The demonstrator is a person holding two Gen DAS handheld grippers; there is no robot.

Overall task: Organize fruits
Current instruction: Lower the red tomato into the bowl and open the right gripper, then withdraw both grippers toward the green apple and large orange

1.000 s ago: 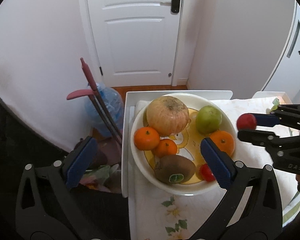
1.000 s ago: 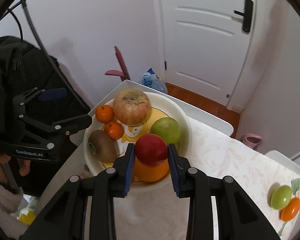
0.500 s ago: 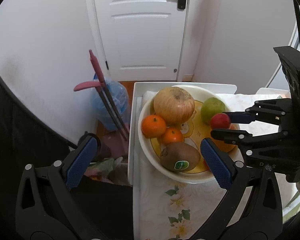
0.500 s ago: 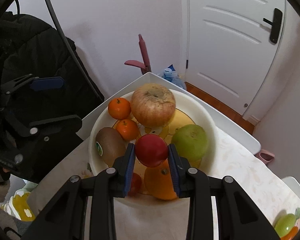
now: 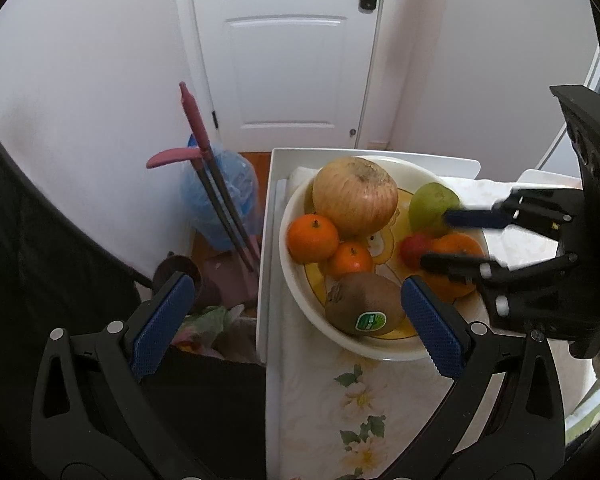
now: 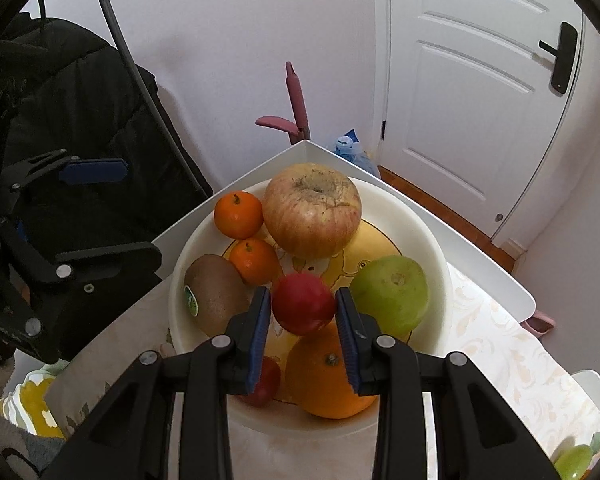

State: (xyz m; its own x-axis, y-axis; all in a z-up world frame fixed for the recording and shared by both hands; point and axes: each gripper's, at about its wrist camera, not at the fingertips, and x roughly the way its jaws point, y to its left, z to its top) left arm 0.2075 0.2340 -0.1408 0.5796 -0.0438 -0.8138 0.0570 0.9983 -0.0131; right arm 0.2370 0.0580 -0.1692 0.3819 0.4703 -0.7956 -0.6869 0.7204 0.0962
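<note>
A white bowl (image 6: 404, 208) holds a large apple (image 6: 312, 212), two mandarins (image 6: 238, 215), a kiwi (image 6: 214, 292), a green fruit (image 6: 390, 296), a big orange (image 6: 328, 376) and a small red fruit (image 6: 266, 380). My right gripper (image 6: 303, 308) hangs low over the bowl with its jaws opening. A red fruit (image 6: 303, 300) sits between the pads above the orange, with thin gaps on both sides. The left wrist view shows that gripper (image 5: 434, 237) reaching in from the right. My left gripper (image 5: 296, 284) stands wide open at the bowl's (image 5: 288, 264) near left side, with nothing between its fingers.
The bowl sits at the corner of a white table (image 5: 270, 240) with a floral cloth (image 5: 360, 400). A green fruit (image 6: 572, 460) lies far right on the cloth. Pink broom handles (image 5: 196, 132) and a blue bottle (image 5: 228, 200) stand beside the table. A black jacket (image 6: 60, 112) hangs left.
My right gripper came down over the bowl with the red fruit, and its pads have parted from the fruit. The left gripper has hardly moved.
</note>
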